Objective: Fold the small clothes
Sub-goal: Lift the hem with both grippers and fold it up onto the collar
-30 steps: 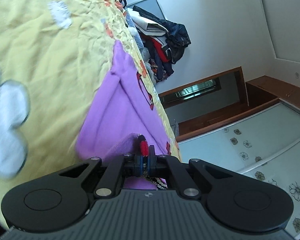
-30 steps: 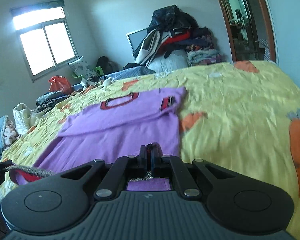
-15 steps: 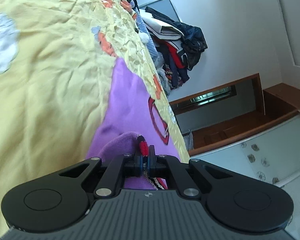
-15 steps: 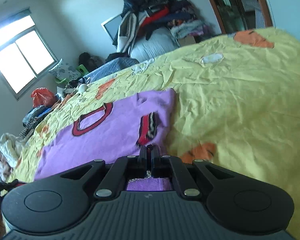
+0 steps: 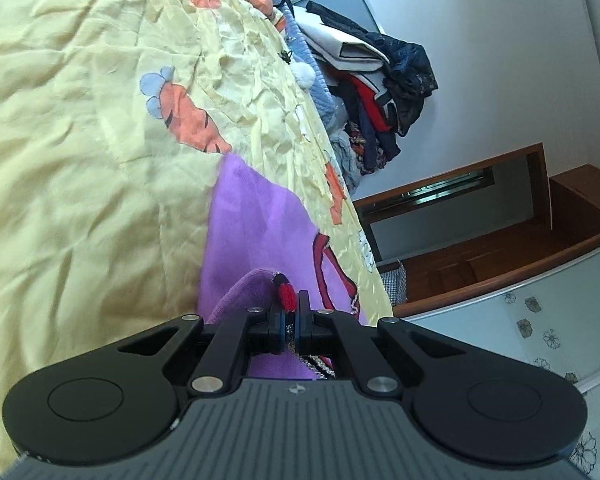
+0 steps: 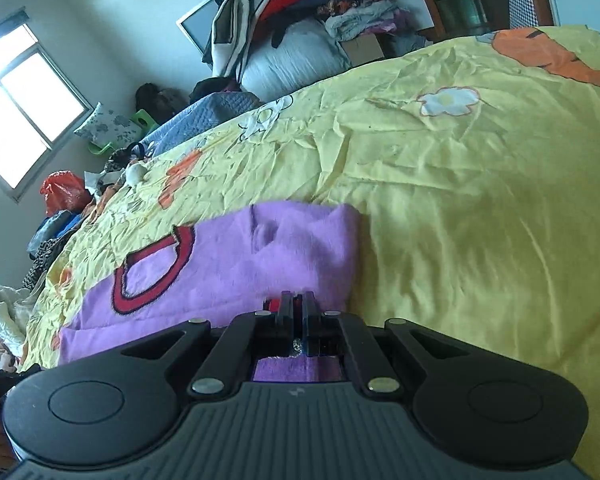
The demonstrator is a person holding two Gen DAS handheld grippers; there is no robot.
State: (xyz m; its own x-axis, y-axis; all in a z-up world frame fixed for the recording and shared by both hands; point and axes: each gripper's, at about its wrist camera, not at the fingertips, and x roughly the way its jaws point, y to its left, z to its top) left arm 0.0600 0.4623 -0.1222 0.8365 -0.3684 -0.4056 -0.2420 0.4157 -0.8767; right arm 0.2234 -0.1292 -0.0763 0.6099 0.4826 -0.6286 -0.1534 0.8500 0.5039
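Purple sweater [image 6: 300, 248] is spread on the yellow bedsheet [image 6: 460, 208]; soft, light, floppy. Its red-trimmed hem is pinched by left hand-held gripper [image 5: 289, 312] and right hand-held gripper [image 6: 298, 308], at 6 o'clock; hem corners judged best holds.

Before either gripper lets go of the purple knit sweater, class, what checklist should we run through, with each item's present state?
1. Left gripper shut on the purple knit sweater's red-trimmed hem: ok.
2. Right gripper shut on the same hem: ok.
3. Sweater body lying on the yellow printed bedsheet: ok.
4. Hem brought up level with the red-edged neckline: not ok.
5. Both folded edges aligned: cannot tell.
6. Sheet beyond the sweater free of other items: ok.
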